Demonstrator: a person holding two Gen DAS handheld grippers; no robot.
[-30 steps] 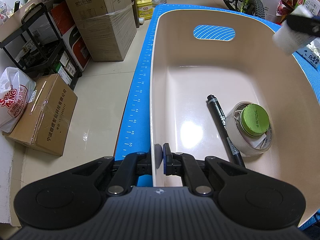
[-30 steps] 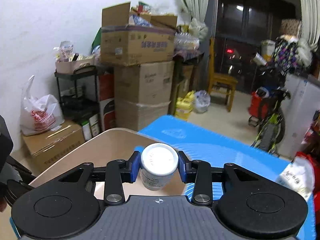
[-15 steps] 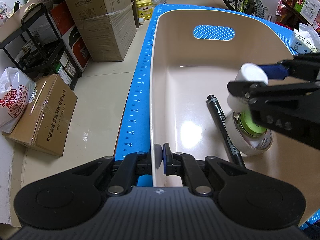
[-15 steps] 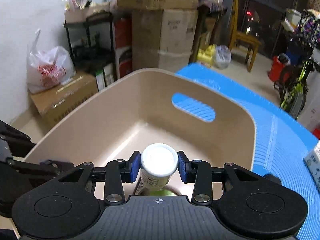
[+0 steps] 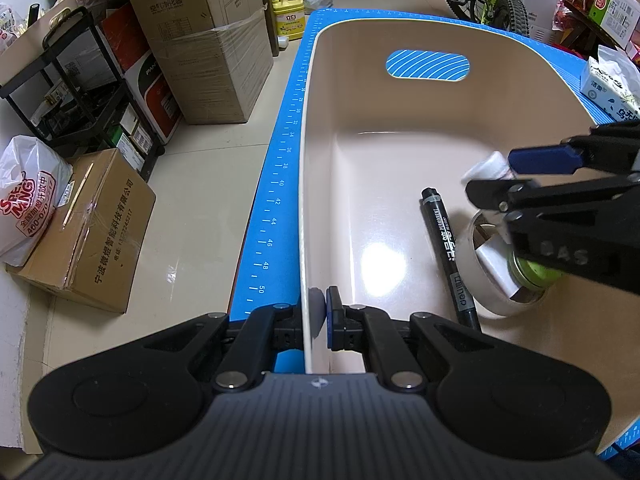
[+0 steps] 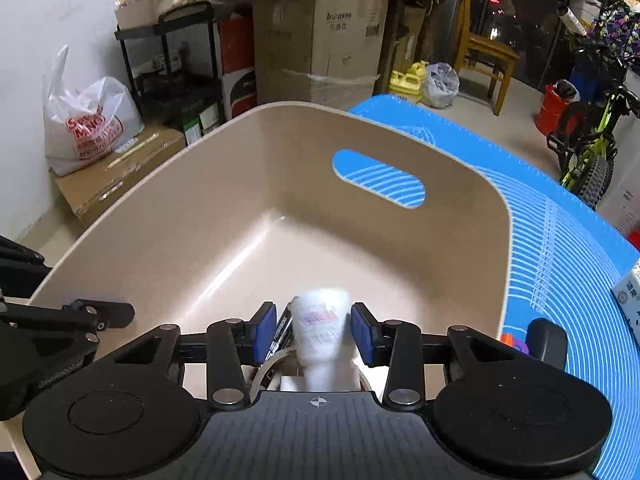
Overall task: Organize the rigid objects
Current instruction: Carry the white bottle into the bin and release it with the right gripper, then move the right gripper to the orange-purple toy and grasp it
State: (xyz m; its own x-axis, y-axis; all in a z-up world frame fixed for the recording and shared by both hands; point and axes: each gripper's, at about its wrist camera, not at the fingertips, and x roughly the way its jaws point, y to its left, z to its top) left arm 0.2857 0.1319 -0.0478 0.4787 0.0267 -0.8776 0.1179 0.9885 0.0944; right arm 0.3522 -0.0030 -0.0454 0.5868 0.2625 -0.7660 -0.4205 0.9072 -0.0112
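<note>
The left hand-held gripper (image 5: 320, 316) is clamped on the near rim of the beige bin (image 5: 400, 140), one finger outside the wall and one inside. The bin sits on a blue mat (image 5: 276, 200) with printed ruler marks, and its far wall has an oval handle slot (image 5: 427, 65). The right hand-held gripper (image 6: 314, 330) is over the bin's interior with its pads (image 6: 265, 328) spread apart; the white bottle (image 6: 323, 334) lies between them, blurred, with a visible gap on each side, so it is not gripped. In the left wrist view the bottle (image 5: 490, 168) shows just above the tape roll (image 5: 486, 276), partly hidden behind the right gripper. On the bin's floor a black marker (image 5: 448, 252) lies lengthwise, touching the left side of the tape roll. A green-lidded jar (image 5: 536, 274) sits inside the roll's ring, mostly covered by the gripper. Beyond the bin's right rim, a tissue pack (image 5: 610, 84) rests on the mat.
</note>
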